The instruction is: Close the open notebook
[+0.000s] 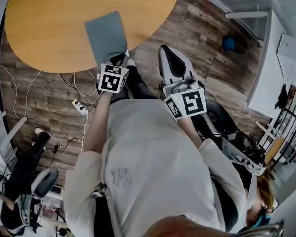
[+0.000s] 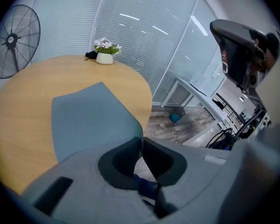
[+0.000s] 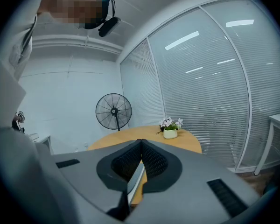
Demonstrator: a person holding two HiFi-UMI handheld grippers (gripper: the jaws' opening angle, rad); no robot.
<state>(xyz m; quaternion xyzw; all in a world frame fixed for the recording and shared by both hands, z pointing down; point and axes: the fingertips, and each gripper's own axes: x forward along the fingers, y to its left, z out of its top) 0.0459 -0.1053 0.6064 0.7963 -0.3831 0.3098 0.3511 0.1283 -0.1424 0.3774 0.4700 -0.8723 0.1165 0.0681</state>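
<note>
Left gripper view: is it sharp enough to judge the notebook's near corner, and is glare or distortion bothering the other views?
Left gripper view: notebook evenly lit, no glare, but its corner at the jaws is soft, and the fisheye bends the table edge. Right gripper view: lamp streaks reflect in the glass wall; jaws sharp. Head view: wide-angle bowing, flat light.
</note>
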